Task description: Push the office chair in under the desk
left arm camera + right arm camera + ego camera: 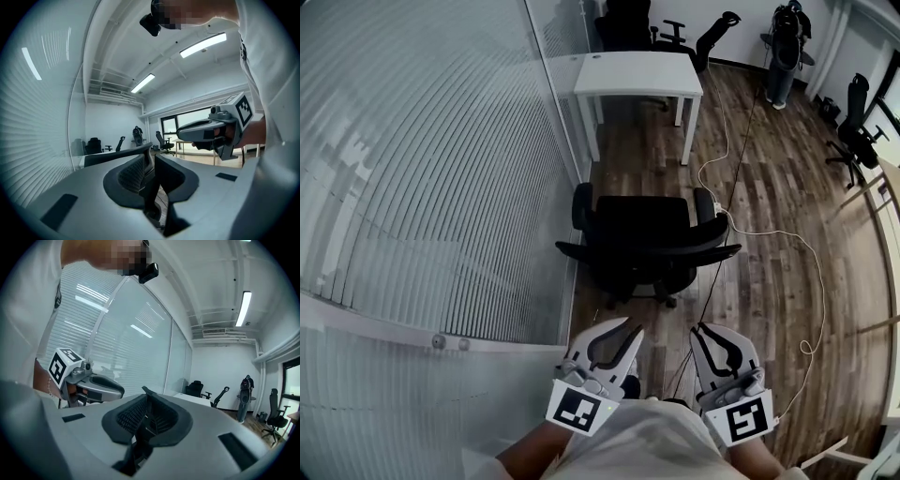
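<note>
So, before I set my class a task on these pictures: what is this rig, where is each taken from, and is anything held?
There is no robot: a person holds a two-jaw gripper in each hand. The head view is taken from the person's head, looking down at the left gripper and right gripper. The two gripper views are taken from the grippers themselves, looking along their jaws. Both are shut and hold nothing. Ahead on the wood floor stands a black chair, untouched; beyond it, a white desk. A white cable trails over the floor.
</note>
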A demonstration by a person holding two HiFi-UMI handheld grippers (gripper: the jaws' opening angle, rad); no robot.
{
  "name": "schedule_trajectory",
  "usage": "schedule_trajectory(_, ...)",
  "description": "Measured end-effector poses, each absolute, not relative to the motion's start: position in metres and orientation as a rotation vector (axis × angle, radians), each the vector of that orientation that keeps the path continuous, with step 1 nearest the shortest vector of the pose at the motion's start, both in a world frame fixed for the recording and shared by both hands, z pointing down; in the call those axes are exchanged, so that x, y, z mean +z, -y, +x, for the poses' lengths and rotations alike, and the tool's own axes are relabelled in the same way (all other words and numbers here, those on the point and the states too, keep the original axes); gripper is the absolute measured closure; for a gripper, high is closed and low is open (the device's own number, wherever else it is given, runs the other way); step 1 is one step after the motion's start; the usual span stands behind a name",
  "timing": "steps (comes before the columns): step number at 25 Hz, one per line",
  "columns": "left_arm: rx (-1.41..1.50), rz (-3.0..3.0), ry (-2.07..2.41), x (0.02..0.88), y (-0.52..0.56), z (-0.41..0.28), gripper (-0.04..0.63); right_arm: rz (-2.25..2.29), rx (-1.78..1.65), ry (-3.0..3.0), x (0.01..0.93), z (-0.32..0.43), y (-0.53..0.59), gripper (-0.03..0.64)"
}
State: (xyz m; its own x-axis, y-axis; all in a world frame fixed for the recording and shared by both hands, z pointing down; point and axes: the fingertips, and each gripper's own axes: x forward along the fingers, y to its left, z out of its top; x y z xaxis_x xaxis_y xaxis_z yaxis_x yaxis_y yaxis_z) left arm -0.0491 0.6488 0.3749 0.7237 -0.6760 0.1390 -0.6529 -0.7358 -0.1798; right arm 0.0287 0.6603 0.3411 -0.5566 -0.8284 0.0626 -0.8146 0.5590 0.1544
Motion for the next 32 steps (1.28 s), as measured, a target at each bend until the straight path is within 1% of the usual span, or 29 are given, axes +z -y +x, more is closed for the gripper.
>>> schedule_trajectory(10, -0.668, -2.658, -1.03, 0.44, -0.571, -0.094, 0.525, 1.248, -0.384, 2.405, 0.385, 0.045, -0.596, 0.575)
schedule_trajectory(13, -0.785, -2.579, -0.999, 0.461, -0.547, -0.107, 0.506, 1.217, -0.376, 2.323, 0.41, 0.057, -0.576, 0.552)
schedule_trajectory(14, -0.829, -2.549, -0.99, 0.468, -0.538, -0.112, 0.5, 1.208, -0.375, 2.293, 0.419, 0.062, -0.569, 0.532)
schedule_trajectory(20, -1.12, -2.438, -0.889, 0.524, -0.491, -0.142, 0.459, 1.114, -0.376, 2.114, 0.473, 0.094, -0.528, 0.516)
schedule_trajectory(22, -1.209, -2.412, -0.852, 0.543, -0.478, -0.151, 0.445, 1.071, -0.359, 2.06, 0.494, 0.106, -0.516, 0.501)
schedule_trajectory(31, -1.419, -2.316, -0.764, 0.581, -0.437, -0.17, 0.423, 0.909, -0.328, 1.885, 0.551, 0.148, -0.478, 0.42)
schedule_trajectory(32, -1.444, -2.306, -0.742, 0.586, -0.435, -0.17, 0.411, 0.891, -0.327, 1.871, 0.556, 0.151, -0.474, 0.416)
